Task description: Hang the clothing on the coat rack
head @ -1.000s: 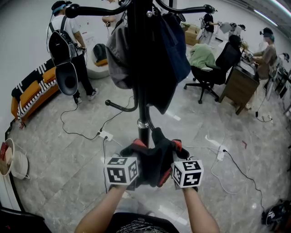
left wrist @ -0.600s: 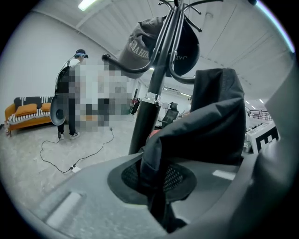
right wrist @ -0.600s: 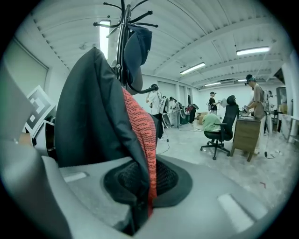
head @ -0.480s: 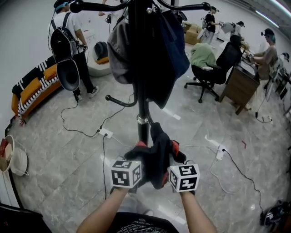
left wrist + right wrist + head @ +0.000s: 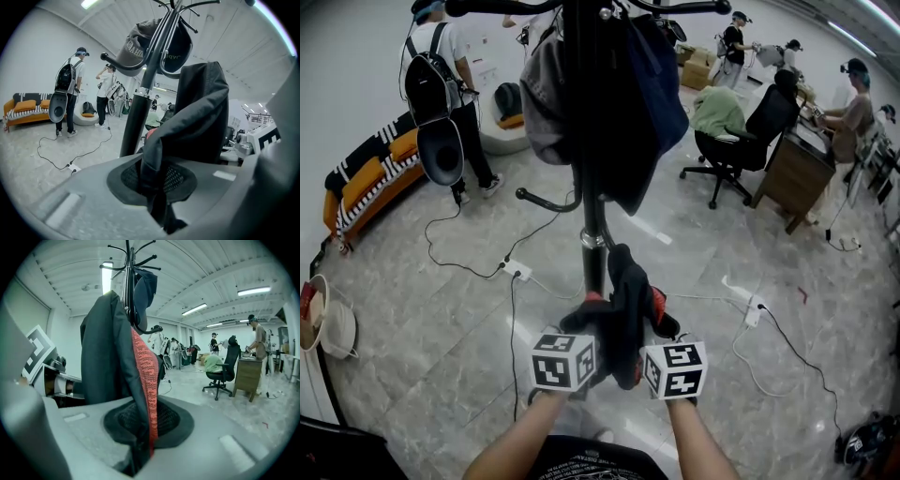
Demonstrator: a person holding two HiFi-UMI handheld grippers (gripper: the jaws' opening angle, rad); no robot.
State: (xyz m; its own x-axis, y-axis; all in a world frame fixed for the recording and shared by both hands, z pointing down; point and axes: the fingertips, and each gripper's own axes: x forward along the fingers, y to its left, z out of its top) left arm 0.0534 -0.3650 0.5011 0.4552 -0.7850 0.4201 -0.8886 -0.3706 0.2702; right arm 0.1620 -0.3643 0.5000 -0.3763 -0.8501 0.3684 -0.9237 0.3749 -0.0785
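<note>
A black garment with a red-orange lining (image 5: pixel 620 309) hangs bunched between my two grippers, just in front of the black coat rack pole (image 5: pixel 592 202). My left gripper (image 5: pixel 585 317) is shut on a dark fold (image 5: pixel 187 122), which runs down into the slit between its jaws. The red-lined edge (image 5: pixel 143 380) lies between the jaws of my right gripper (image 5: pixel 657 315), pinched low down while those jaws are opening. A grey cap (image 5: pixel 546 103) and a dark navy garment (image 5: pixel 654 98) hang from the rack's upper hooks. The fabric hides both grippers' fingertips.
A lower rack hook (image 5: pixel 539 202) sticks out to the left. Cables and power strips (image 5: pixel 517 276) (image 5: pixel 756 314) lie on the tiled floor. A person with a backpack (image 5: pixel 433 89) stands at the back left by an orange sofa (image 5: pixel 364 187). An office chair (image 5: pixel 748 131) and a desk (image 5: pixel 802 164) stand at the right.
The two grippers have come closer together and moved a little toward the pole. The garment between them is bunched narrower and stands higher.
</note>
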